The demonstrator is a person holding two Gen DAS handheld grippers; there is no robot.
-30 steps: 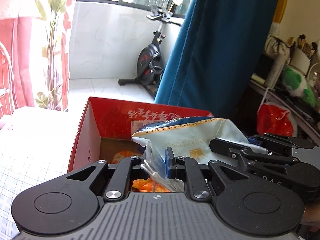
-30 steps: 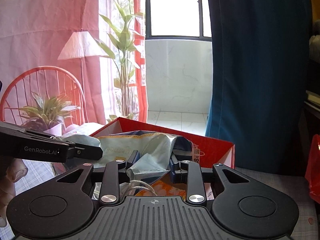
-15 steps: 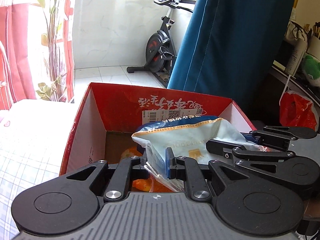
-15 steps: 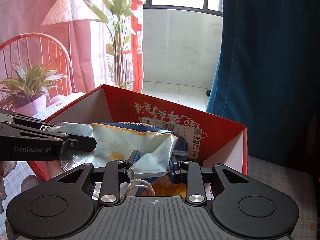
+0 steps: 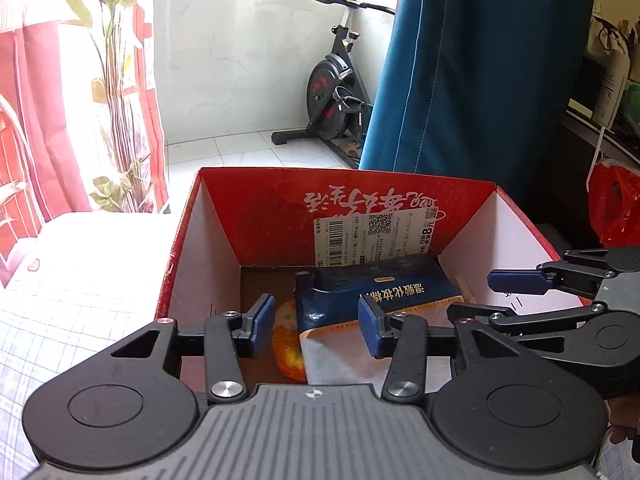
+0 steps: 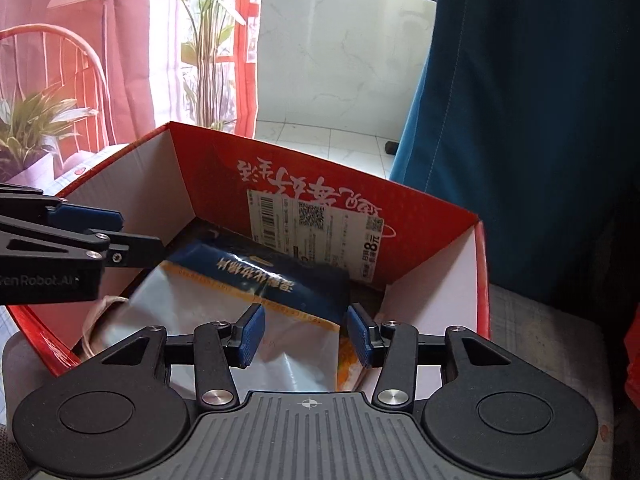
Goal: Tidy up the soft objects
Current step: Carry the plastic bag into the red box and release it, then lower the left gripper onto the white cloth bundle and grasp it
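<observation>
The left gripper (image 5: 316, 326) hangs over the near edge of the red cardboard box (image 5: 256, 216), pointing down into it. Its jaws are opening; the blue pads (image 5: 260, 324) stand apart and press on nothing. Left of this gripper lies a pale checked cloth surface (image 5: 60, 320). Directly ahead of the left pad, on the box floor, sits an orange soft item (image 5: 286, 340), partly covered. Ahead of the gap and toward the right pad lies the cotton pad pack (image 5: 376, 292), dark blue at its far end and pale at its near end, resting inside the box against the far wall below the white barcode label (image 5: 376, 236). The pack lies below the pads, clear of them.

To the right of the left gripper, the right gripper (image 6: 305, 334) hangs over the same box. Its jaws are also opening; the pads are spread and grip nothing. The pack (image 6: 240, 304) lies beneath and ahead of it, its pale end nearest the pads. A cord loop (image 6: 100, 312) shows at the pack's left edge. Beyond the box stand a teal curtain (image 5: 480, 80) and an exercise bike (image 5: 336, 92).
</observation>
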